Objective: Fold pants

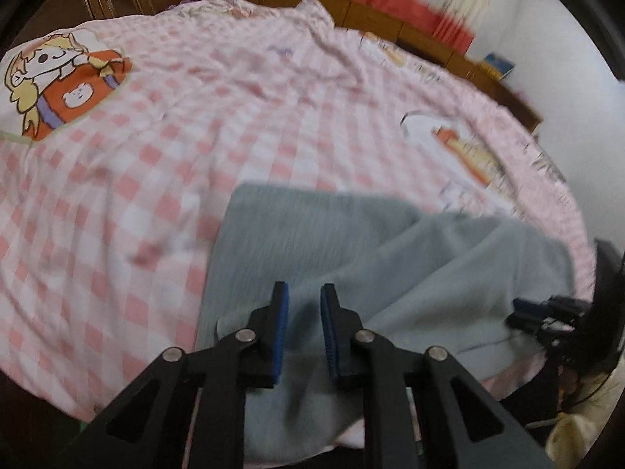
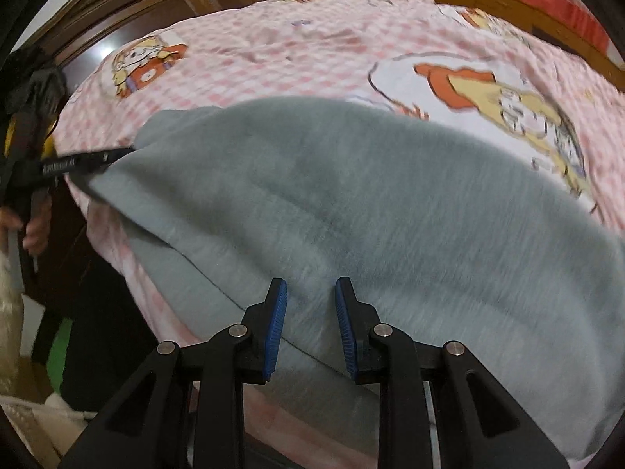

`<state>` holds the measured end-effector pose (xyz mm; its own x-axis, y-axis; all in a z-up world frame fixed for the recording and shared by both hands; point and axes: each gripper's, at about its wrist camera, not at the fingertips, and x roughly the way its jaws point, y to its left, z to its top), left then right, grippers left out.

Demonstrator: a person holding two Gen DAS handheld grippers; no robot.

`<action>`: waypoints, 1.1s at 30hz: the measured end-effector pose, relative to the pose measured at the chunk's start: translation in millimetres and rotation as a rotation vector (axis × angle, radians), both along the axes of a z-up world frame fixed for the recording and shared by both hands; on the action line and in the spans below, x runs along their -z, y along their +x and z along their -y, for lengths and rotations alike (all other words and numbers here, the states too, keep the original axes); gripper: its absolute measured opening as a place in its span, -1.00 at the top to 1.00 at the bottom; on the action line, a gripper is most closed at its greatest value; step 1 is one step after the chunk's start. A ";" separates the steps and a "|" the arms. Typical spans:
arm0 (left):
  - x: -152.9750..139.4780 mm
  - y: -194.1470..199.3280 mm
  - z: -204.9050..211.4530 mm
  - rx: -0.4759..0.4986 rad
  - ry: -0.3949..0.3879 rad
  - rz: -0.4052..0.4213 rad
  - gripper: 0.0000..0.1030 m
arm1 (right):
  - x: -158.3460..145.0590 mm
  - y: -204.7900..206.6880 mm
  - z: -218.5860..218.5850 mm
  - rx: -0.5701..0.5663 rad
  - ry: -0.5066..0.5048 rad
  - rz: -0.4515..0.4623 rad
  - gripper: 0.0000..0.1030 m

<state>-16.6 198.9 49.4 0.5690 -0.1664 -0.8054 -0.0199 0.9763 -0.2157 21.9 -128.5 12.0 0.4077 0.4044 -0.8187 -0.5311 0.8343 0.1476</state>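
Grey pants (image 2: 351,203) lie spread on the checked bedcover (image 1: 117,195), soft, limp and light by their look; your left gripper (image 1: 304,297) and right gripper (image 2: 310,293) hover parted above them, so pinch hem edges.

The left gripper (image 1: 304,293) points forward toward twelve o'clock, its two blue-padded fingers (image 1: 282,312) parted with a clear gap between them. The right gripper (image 2: 311,289) is held the same way, blue pads (image 2: 276,324) spread apart and nothing pinched between them. In the right wrist view, at nine o'clock, a hand (image 2: 33,230) wraps the handle of the left tool.
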 end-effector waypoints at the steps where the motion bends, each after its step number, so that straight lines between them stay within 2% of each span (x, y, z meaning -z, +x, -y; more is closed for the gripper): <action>1: 5.2 -3.6 1.1 -0.009 0.011 -0.009 0.67 | 2.4 -0.6 2.5 0.008 0.012 -0.002 0.48; 6: 23.5 -23.5 4.2 -0.024 0.000 -0.043 0.58 | 9.0 -8.0 5.1 0.026 0.027 0.015 0.48; 9: 20.7 -29.9 4.2 -0.038 0.000 -0.027 0.50 | 8.7 -13.2 4.9 0.026 0.007 0.004 0.47; 12: 12.5 -31.7 -3.3 -0.082 -0.009 0.027 0.36 | 11.0 -15.4 9.8 0.039 0.030 -0.015 0.47; 17: 6.1 -21.8 -11.5 -0.098 -0.007 0.076 0.36 | 15.5 -15.3 18.9 0.074 0.100 -0.052 0.47; 22: 14.9 -14.6 -17.6 -0.090 0.037 0.070 0.36 | 15.6 -16.9 18.9 0.071 0.089 -0.044 0.47; 30: 21.3 -15.3 -15.4 -0.008 0.067 0.082 0.37 | 15.8 -18.9 14.8 0.075 0.072 -0.025 0.47; 33: 21.1 -19.8 -9.7 0.030 0.037 0.084 0.47 | 16.3 -18.5 13.6 0.081 0.077 -0.024 0.47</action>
<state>-36.3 208.6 28.3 0.6297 -0.1554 -0.7611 0.0258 0.9834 -0.1794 3.4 -142.1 -4.3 0.4219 0.4330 -0.7965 -0.4579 0.8600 0.2250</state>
